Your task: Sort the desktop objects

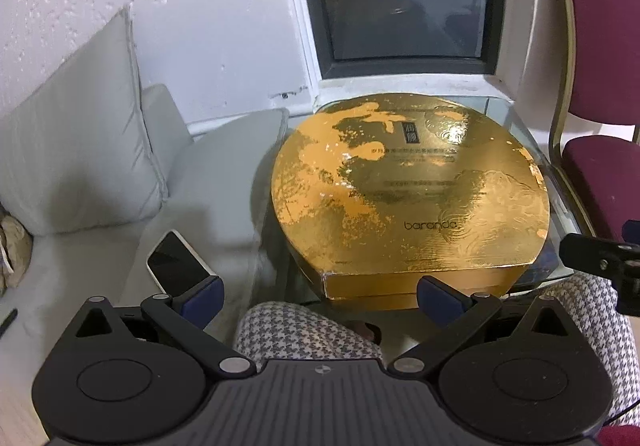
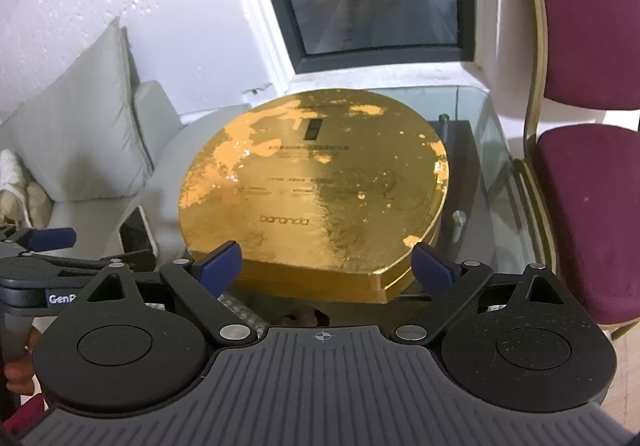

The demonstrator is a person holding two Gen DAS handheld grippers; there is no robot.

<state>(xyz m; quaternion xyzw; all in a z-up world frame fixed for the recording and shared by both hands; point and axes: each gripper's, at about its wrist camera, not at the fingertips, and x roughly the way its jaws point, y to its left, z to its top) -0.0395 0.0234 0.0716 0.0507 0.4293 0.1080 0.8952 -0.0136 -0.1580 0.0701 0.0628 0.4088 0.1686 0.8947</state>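
Left wrist view: the left gripper [image 1: 320, 296] hangs spread wide, empty; the gold box [image 1: 408, 189] lies on the glass table [image 1: 516, 117] just ahead. Right wrist view: the right gripper [image 2: 326, 266], also spread and empty, faces the box's [image 2: 312, 181] near edge.

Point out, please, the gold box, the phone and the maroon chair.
gold box [image 1: 408, 181], left wrist view, middle of its lid.
phone [image 1: 178, 260], left wrist view, its dark screen.
maroon chair [image 2: 592, 217], right wrist view, its seat cushion.
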